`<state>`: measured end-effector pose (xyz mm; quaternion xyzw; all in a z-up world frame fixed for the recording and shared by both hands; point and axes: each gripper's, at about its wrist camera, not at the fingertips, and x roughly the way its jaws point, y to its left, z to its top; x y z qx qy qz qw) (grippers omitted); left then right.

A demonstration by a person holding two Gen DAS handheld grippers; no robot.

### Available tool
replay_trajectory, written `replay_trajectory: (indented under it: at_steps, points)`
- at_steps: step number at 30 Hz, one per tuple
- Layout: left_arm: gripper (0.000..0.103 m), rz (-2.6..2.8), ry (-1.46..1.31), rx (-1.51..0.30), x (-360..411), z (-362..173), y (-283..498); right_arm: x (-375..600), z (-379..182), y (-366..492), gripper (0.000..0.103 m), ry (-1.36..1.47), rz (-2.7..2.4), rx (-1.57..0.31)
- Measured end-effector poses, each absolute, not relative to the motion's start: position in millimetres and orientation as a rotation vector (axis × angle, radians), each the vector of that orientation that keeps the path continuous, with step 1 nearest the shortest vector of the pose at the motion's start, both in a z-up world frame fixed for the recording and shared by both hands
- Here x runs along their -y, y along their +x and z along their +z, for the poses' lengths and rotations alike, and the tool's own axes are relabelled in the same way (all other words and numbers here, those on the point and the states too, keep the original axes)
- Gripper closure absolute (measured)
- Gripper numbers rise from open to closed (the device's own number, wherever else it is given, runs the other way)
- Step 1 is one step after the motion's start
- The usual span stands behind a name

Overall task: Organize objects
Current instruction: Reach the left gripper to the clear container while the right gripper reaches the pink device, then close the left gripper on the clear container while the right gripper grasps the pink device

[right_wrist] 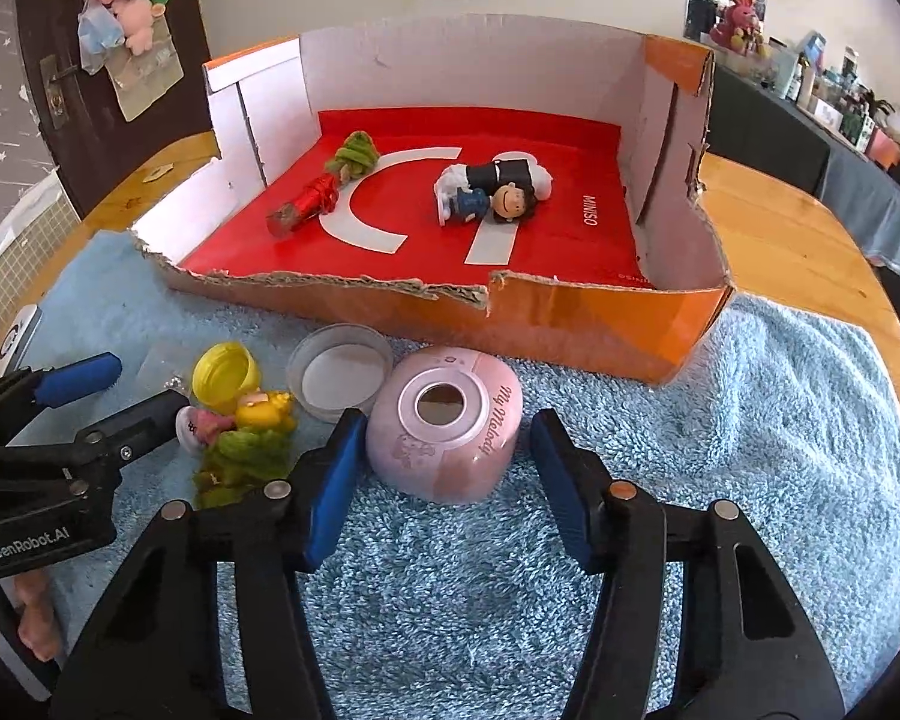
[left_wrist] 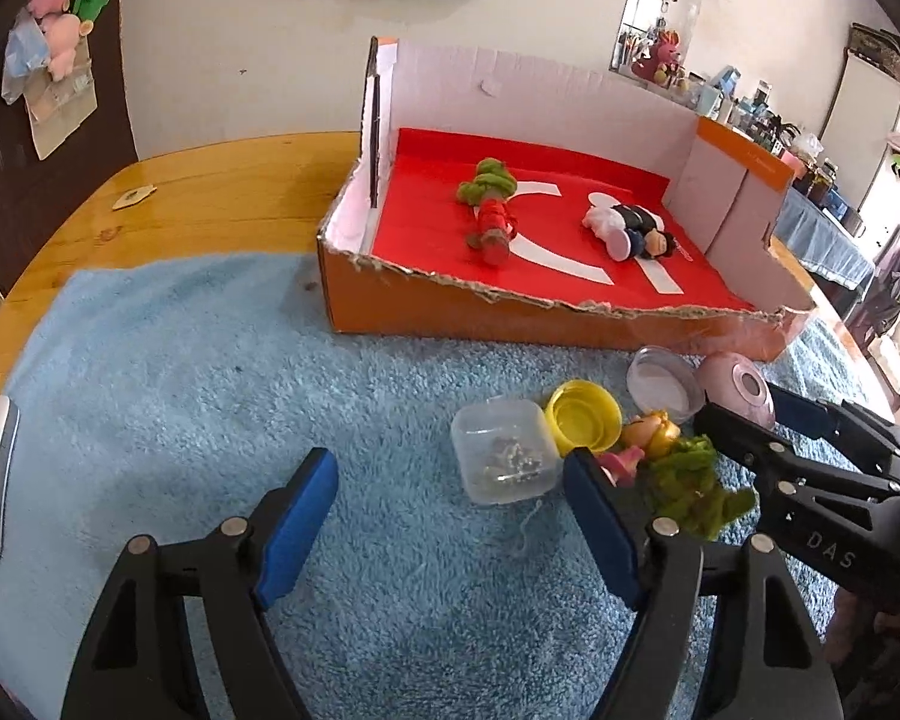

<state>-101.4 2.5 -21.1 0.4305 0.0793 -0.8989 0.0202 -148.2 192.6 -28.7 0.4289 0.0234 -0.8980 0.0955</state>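
In the left wrist view, the left gripper (left_wrist: 450, 516) stands at the bottom with its jaws wide apart over the blue towel (left_wrist: 180, 372), holding nothing; a clear plastic box (left_wrist: 504, 459) and a yellow cap (left_wrist: 582, 417) lie just beyond. In the right wrist view, the right gripper (right_wrist: 450, 480) has its jaws on both sides of the pink My Melody container (right_wrist: 447, 432); the left pad touches it, the right pad seems slightly apart. Behind, the orange cardboard tray (right_wrist: 570, 324) on the wooden counter (right_wrist: 798, 240) holds a doll (right_wrist: 492, 189) and a red-green toy (right_wrist: 324, 189).
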Motion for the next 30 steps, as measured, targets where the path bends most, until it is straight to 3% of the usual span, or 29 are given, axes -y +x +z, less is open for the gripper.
replay_trajectory:
  at_steps: [7,9,13,30]
  points:
    - [0.032,-2.753,1.311,-0.207,-10,-23,-102,-192,-28,-147,0.054,1.268,-2.663,-0.077]
    - [0.041,-2.752,1.305,-0.213,-9,-22,-102,-191,-28,-147,0.054,1.266,-2.663,-0.077]
    - [0.067,-2.764,1.315,-0.272,-2,-20,-102,-189,-28,-145,0.054,1.262,-2.655,-0.078]
    - [0.067,-2.811,1.305,-0.374,12,-15,-97,-193,-24,-136,0.055,1.238,-2.621,-0.028]
